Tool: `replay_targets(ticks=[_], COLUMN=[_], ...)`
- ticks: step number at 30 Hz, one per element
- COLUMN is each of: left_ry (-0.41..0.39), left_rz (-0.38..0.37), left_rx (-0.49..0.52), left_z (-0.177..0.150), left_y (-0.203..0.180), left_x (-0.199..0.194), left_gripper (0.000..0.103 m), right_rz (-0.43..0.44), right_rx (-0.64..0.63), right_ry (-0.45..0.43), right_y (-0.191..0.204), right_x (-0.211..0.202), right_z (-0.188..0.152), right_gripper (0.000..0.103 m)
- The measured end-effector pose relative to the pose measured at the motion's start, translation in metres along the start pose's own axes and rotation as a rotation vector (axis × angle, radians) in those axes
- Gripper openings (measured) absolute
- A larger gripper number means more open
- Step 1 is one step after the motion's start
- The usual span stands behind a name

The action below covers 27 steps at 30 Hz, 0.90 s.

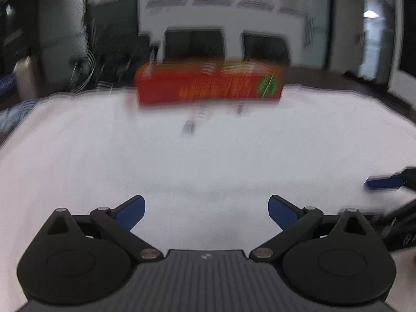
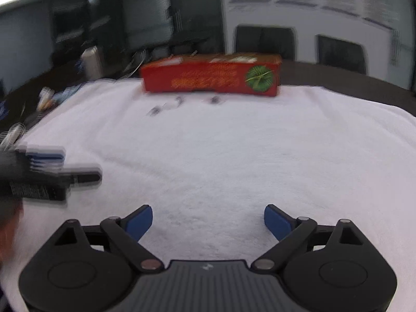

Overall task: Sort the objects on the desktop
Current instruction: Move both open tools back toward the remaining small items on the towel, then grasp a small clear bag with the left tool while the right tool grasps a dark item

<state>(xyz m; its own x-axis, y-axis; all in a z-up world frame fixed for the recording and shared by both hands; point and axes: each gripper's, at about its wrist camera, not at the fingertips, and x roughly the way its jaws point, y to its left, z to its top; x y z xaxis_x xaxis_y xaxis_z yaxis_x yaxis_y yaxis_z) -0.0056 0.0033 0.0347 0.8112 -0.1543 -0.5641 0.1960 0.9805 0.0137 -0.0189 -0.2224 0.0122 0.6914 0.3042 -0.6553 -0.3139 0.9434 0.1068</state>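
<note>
- White towel cloth covers the tabletop in the left wrist view. The left hand-held gripper is spread wide and holds nothing. Far ahead of it lies the red box, with small blurred items just before the box.
- In the right wrist view, the right hand-held gripper is also spread and empty. The same box stands far ahead.
- I judge the sorting is at the approach step; next, one gripper must reach forward to a small item.
</note>
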Motion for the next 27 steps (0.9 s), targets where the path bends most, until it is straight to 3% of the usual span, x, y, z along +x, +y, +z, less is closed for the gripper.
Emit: replay_targets(ticks=[3,5,7,8,10,14,18,20,23,24,25,27], left_ry=[-0.059,-0.063,-0.046,-0.022,0.011,0.089,0.079,0.069,0.058,0.060,0.060,0.068], left_rz=[-0.024,-0.019,-0.028,-0.016,-0.012,-0.041,-0.071,-0.066,-0.060,-0.062,-0.064,-0.069], left_rx=[0.053,0.086,0.104,0.103,0.092,0.010,-0.040,-0.048,-0.040,-0.044,-0.040,-0.037], left_z=[0.033,0.049,0.063,0.068,0.077,0.079,0.074,0.069,0.068,0.068,0.070,0.071], left_y=[0.013,0.018,0.024,0.026,0.028,0.034,0.042,0.044,0.042,0.042,0.040,0.039], left_x=[0.008,0.025,0.054,0.068,0.099,0.148,0.156,0.156,0.155,0.154,0.154,0.153], left_gripper=[0.103,0.103,0.092,0.080,0.073,0.049,0.039,0.027,0.021,0.019,0.018,0.017], right_rz=[0.089,0.129,0.136,0.107,0.064,0.090,0.093,0.087,0.094,0.102,0.110,0.115], right_rx=[-0.033,-0.046,-0.081,-0.100,-0.163,-0.231,-0.246,-0.252,-0.246,-0.242,-0.238,-0.236], right_ry=[0.076,0.073,0.012,-0.009,-0.057,-0.107,-0.078,-0.061,-0.060,-0.055,-0.043,-0.040], right_y=[-0.009,-0.016,-0.023,-0.025,-0.023,-0.023,-0.026,-0.028,-0.029,-0.029,-0.028,-0.025], right_x=[0.007,0.011,0.019,0.027,0.046,0.100,0.150,0.166,0.176,0.179,0.182,0.184], right_z=[0.024,0.047,0.074,0.087,0.108,0.143,0.162,0.165,0.163,0.162,0.161,0.159], right_gripper=[0.090,0.090,0.090,0.090,0.081,0.067,0.054,0.053,0.050,0.040,0.021,0.014])
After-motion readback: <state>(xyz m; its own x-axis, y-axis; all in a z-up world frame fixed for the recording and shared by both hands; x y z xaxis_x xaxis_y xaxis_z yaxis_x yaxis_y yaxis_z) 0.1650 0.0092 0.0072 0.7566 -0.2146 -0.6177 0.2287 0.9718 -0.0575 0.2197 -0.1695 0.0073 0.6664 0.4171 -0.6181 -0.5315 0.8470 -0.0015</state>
